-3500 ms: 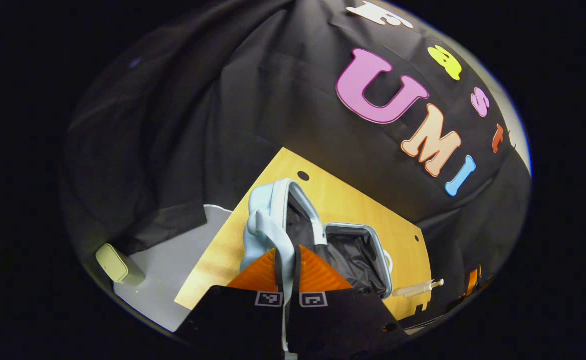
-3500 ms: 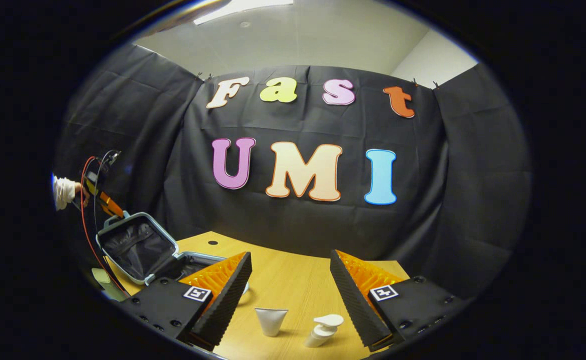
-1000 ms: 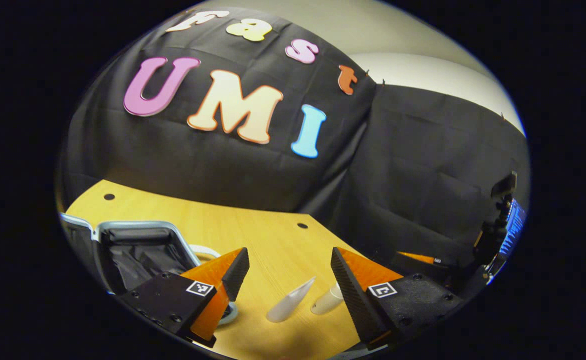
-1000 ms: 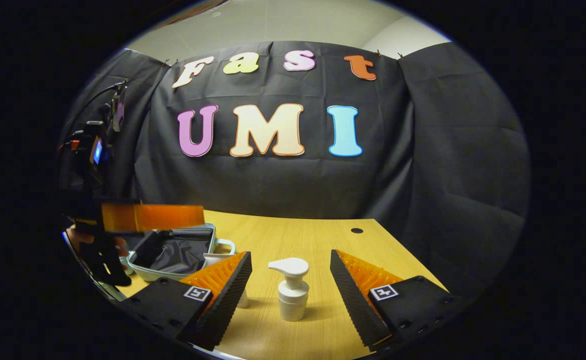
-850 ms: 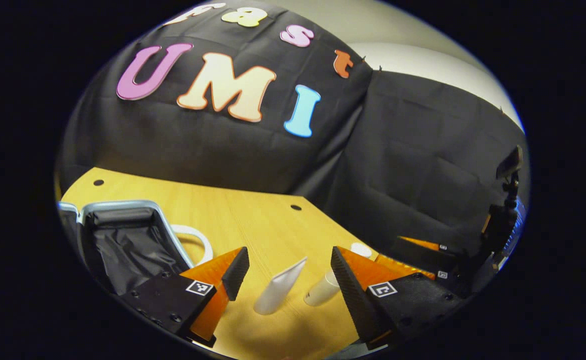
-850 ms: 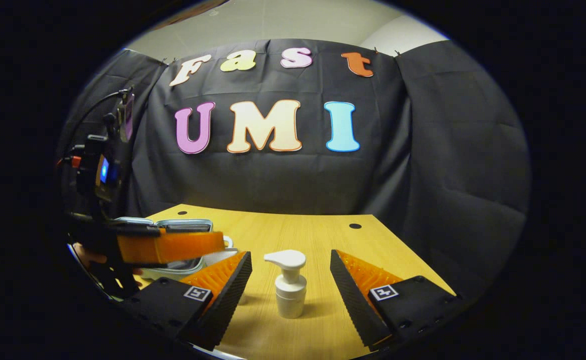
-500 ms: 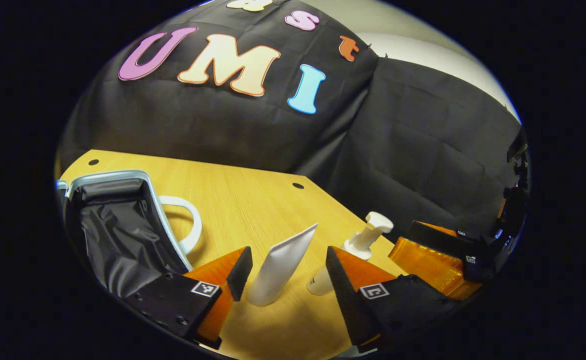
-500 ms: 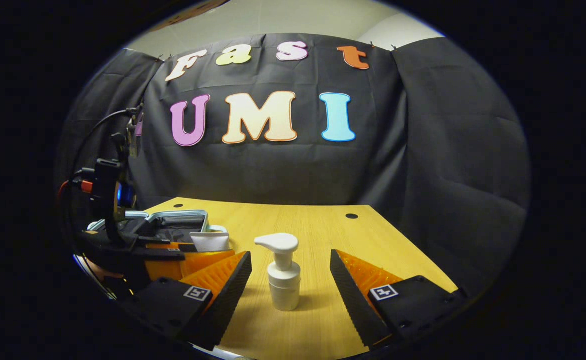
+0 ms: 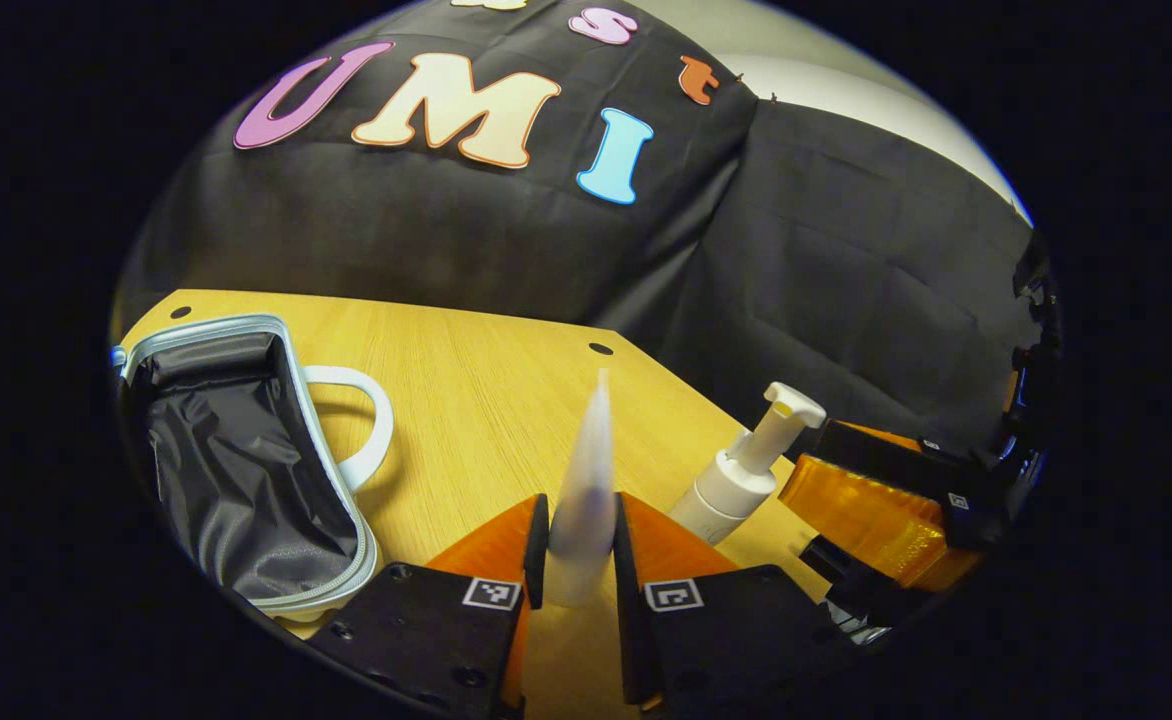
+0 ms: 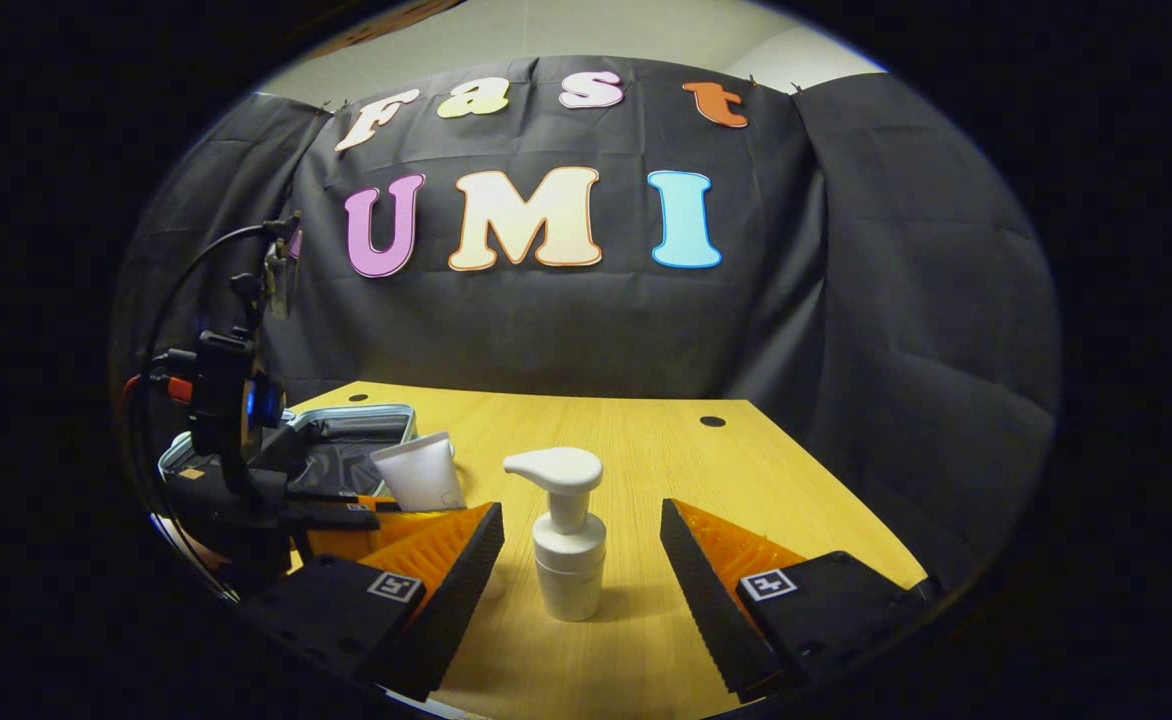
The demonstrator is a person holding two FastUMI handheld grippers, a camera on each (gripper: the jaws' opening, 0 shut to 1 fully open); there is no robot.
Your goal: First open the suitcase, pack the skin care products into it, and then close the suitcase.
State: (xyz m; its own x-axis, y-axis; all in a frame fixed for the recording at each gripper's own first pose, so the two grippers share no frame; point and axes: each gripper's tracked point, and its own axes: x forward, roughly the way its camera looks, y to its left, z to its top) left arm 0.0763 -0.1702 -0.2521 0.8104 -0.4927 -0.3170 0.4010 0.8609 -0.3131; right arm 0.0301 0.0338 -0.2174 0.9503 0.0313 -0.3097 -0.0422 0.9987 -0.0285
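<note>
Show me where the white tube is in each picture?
Left gripper view: the tube stands bottom centre, pinched between the left gripper's fingers, its tip pointing up.
Right gripper view: the tube is left of centre, its wide end up, above the orange fingers of the left gripper.
Shared landmark: the pump bottle stands on the table just to the tube's right in both views.

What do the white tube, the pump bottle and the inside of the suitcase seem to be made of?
White tube: probably soft plastic with a matte finish; it tapers to a flat sealed end.
Pump bottle: likely hard plastic, smooth and slightly glossy, with a moulded pump head.
Suitcase lining: thin black fabric, perhaps nylon; it wrinkles and has a faint sheen.
</note>
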